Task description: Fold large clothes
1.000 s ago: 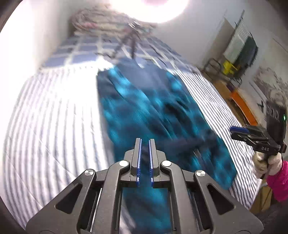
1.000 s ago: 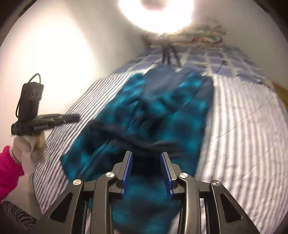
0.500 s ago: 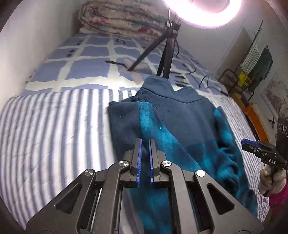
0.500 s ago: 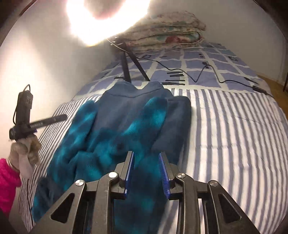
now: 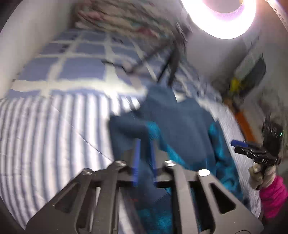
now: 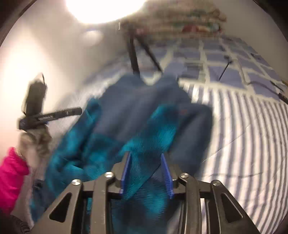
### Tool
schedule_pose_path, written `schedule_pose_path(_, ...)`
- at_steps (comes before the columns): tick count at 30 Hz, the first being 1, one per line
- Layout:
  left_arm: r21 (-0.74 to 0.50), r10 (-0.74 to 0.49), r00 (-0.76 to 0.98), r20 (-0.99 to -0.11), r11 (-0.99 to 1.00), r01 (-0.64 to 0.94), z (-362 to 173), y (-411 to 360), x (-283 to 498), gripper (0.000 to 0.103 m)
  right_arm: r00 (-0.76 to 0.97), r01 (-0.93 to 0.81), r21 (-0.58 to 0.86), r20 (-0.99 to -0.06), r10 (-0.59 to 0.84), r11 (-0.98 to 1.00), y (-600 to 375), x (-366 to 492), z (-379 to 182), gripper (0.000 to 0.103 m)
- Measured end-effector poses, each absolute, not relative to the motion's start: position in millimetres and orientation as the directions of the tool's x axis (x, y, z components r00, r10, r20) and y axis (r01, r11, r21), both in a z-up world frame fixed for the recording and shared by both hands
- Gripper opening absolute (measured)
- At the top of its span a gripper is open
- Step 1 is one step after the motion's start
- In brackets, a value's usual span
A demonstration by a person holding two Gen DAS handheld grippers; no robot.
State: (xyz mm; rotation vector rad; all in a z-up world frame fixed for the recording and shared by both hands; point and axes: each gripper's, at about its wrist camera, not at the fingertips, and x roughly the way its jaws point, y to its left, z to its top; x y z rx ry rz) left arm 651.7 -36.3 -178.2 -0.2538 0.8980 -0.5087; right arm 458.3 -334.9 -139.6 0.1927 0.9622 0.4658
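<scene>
A dark blue and teal fleece jacket (image 5: 180, 126) lies on the striped bed sheet (image 5: 45, 135), its collar toward the tripod and its teal lower part doubled up over the body. My left gripper (image 5: 145, 142) hangs low over the jacket's left edge. Its jaws are opening, and only the cloth lying below shows in the gap. My right gripper (image 6: 145, 156) is over the jacket's (image 6: 129, 111) right side with its jaws opening. A teal fold sits loosely between its pads (image 6: 126, 167). Each gripper also appears at the edge of the other's view, held by a gloved hand.
A black tripod (image 5: 172, 63) with a bright ring light (image 5: 225, 18) stands on the checked cover just past the collar. Cables (image 6: 225, 66) trail across that cover, and a folded quilt (image 5: 117, 16) lies at the head. A wall runs along the left side. Furniture crowds the right.
Both grippers travelled up the bed toward the collar, bringing the jacket's lower part over its body. Their jaws now stand wider apart than half a second ago.
</scene>
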Motion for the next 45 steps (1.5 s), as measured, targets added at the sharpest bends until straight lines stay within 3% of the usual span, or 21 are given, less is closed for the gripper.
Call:
schedule_pose_path(1,-0.421,-0.509,0.529,-0.679,0.86,0.287,-177.6,-29.9,655.4,0.045,0.513,-0.276,0.373,-0.722,0.464,0.886,-346.9,458.8,-135.7,0.053)
schedule_pose_path(2,-0.424,-0.486,0.541,-0.686,0.872,0.247,-179.2,-22.4,662.2,0.047,0.548,-0.237,0.391,-0.702,0.455,0.889,-362.5,462.2,-133.1,0.06)
schedule_pose_path(6,-0.44,-0.478,0.472,-0.74,0.876,0.197,-200.9,-23.0,687.4,0.047,0.591,-0.064,0.477,-0.69,0.418,0.877,-401.8,488.3,-152.0,0.058)
schedule_pose_path(12,-0.441,-0.483,0.444,-0.755,0.874,0.202,-222.0,-45.0,698.2,0.047,0.535,-0.043,0.44,-0.748,0.392,0.897,-380.6,518.5,-184.1,0.057)
schedule_pose_path(14,-0.417,-0.461,0.455,-0.762,0.887,0.201,-221.4,-51.6,700.5,0.039,0.533,-0.057,0.438,-0.746,0.398,0.897,-371.9,528.7,-185.4,0.057)
schedule_pose_path(16,-0.385,-0.44,0.46,-0.771,0.898,0.213,-221.0,-60.0,701.8,0.029,0.533,-0.066,0.449,-0.739,0.412,0.891,-368.5,535.2,-187.6,0.05)
schedule_pose_path(19,-0.319,-0.401,0.485,-0.777,0.915,0.245,-217.2,-74.0,698.0,0.012,0.518,-0.087,0.429,-0.751,0.409,0.899,-354.3,541.2,-188.9,0.024)
schedule_pose_path(20,-0.298,-0.387,0.497,-0.776,0.921,0.251,-215.3,-77.0,696.1,0.01,0.513,-0.105,0.402,-0.762,0.396,0.91,-348.2,541.2,-187.1,0.015)
schedule_pose_path(21,-0.273,-0.37,0.511,-0.776,0.927,0.256,-212.6,-80.2,692.8,0.009,0.511,-0.119,0.387,-0.765,0.391,0.914,-343.5,540.0,-185.3,0.012)
schedule_pose_path(24,-0.269,-0.377,0.55,-0.746,0.925,0.269,-200.9,-80.9,681.5,0.008,0.535,-0.155,0.327,-0.765,0.358,0.932,-336.9,531.5,-172.0,0.01)
schedule_pose_path(31,-0.336,-0.441,0.604,-0.664,0.898,0.286,-164.6,-66.1,650.4,0.008,0.588,-0.209,0.338,-0.706,0.394,0.918,-341.9,510.4,-132.7,0.01)
schedule_pose_path(45,-0.291,-0.477,0.649,-0.593,0.878,0.38,-88.7,-59.3,512.8,0.007,0.616,-0.331,0.281,-0.659,0.432,0.901,-328.2,401.8,-59.0,0.009)
